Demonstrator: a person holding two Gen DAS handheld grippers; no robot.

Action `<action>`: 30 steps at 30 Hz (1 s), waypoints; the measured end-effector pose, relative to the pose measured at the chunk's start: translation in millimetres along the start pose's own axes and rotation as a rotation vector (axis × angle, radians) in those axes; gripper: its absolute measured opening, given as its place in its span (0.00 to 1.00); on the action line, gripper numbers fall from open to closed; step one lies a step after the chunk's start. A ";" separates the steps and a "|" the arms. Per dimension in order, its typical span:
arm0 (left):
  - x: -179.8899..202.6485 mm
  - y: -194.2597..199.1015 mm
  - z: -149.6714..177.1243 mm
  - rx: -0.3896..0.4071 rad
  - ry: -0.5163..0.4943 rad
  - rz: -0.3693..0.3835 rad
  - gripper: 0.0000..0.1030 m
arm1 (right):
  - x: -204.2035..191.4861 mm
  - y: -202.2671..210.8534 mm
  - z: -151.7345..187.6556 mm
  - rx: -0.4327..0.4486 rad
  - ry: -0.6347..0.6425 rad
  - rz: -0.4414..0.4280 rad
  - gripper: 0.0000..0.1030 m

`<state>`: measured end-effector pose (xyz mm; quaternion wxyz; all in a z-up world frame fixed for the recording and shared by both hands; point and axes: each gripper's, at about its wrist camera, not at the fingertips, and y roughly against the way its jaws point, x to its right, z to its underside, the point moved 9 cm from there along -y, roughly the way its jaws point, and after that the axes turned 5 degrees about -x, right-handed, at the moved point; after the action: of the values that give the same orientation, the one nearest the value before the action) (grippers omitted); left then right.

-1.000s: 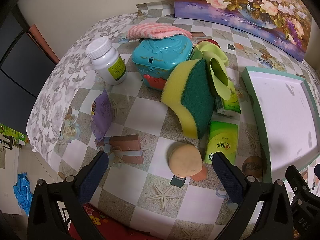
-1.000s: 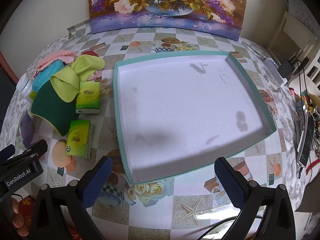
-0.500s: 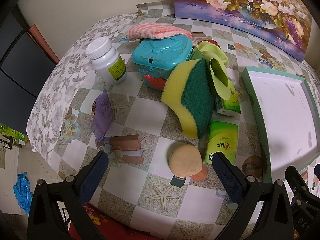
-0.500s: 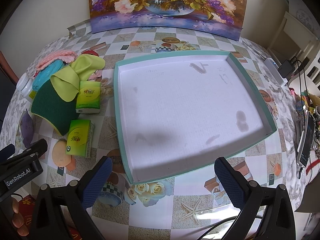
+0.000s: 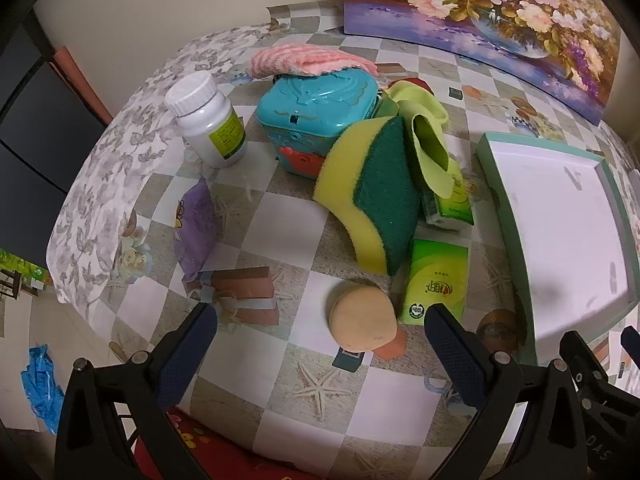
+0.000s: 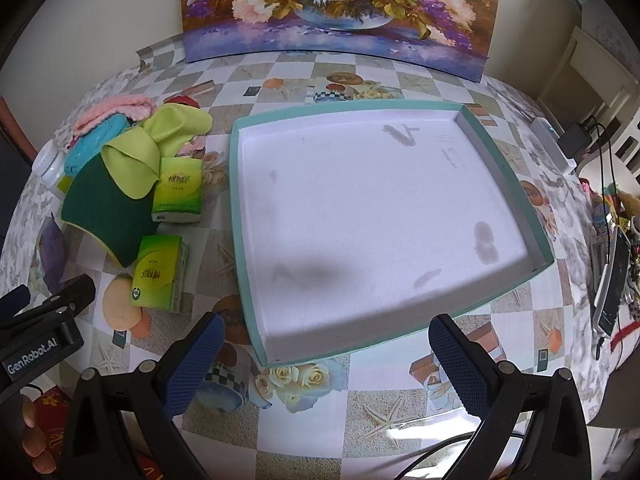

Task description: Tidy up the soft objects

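Note:
My left gripper (image 5: 320, 344) hangs open over the table's near edge, with a tan round sponge (image 5: 362, 322) lying between and just beyond its fingers. Behind the sponge lean a yellow-and-green scouring sponge (image 5: 376, 196), a lime cloth (image 5: 428, 144), two green tissue packs (image 5: 436, 280) and a pink knitted cloth (image 5: 308, 62). My right gripper (image 6: 326, 354) is open too, empty, in front of the near rim of a white tray with a teal rim (image 6: 236, 216). The tray holds nothing. The soft pile (image 6: 120, 184) lies left of the tray.
A white pill bottle (image 5: 208, 120), a teal plastic box (image 5: 320, 116) and a purple sachet (image 5: 196, 228) stand among the soft things. A flower painting (image 6: 336, 8) leans at the back. Cables and devices (image 6: 608, 272) crowd the right edge. The tablecloth drops off at the left (image 5: 92, 216).

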<state>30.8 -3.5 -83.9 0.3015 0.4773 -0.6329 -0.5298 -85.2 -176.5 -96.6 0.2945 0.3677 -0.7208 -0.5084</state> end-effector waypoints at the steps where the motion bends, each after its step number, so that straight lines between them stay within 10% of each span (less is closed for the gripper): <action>1: 0.3 0.0 0.2 -0.002 0.000 0.004 1.00 | 0.0 -0.2 0.0 -0.002 0.002 0.001 1.00; 30: -38.9 -2.2 -12.1 -0.044 0.143 0.089 1.00 | -46.8 -5.2 0.0 -0.012 0.112 -0.081 1.00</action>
<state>56.3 27.9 -78.1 0.3795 0.4787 -0.6185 -0.4942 -57.9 -138.8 -103.9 0.3159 0.4224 -0.6847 -0.5030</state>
